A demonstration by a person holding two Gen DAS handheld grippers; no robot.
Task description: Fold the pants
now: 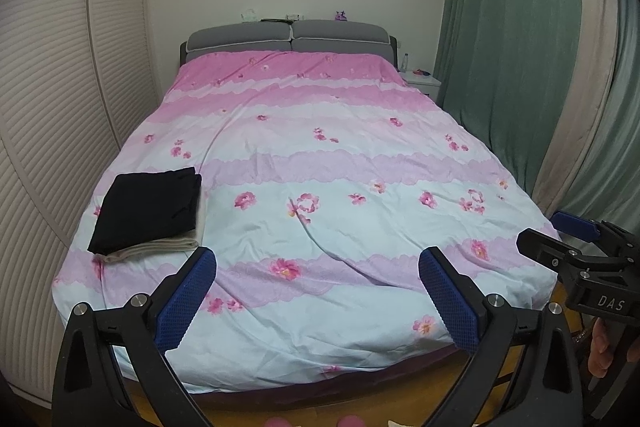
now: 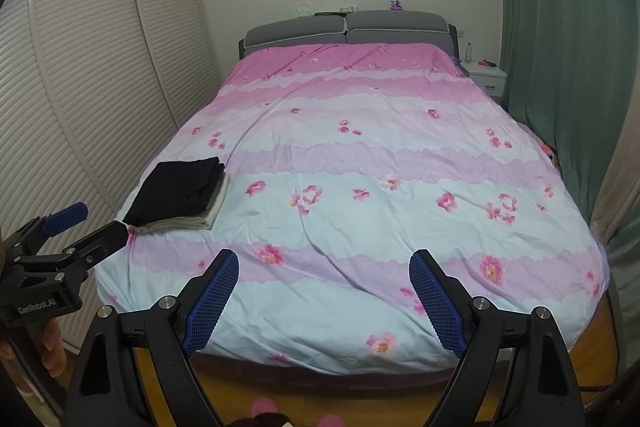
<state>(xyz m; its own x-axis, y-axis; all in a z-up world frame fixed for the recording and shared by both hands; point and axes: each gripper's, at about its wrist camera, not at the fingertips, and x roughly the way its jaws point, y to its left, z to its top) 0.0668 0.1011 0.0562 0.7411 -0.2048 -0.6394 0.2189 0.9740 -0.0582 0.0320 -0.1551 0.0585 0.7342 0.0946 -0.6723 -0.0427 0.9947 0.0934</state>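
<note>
Hovering near the bed's (image 1: 320, 331) foot, both jaws spread and gripping nothing; folded black pants (image 1: 146, 211) lying stacked atop cream garment (image 1: 160, 247), likely finished.

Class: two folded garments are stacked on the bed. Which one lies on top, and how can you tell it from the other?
The black folded garment lies on top. The cream folded garment lies beneath it, only its edges showing.
</note>
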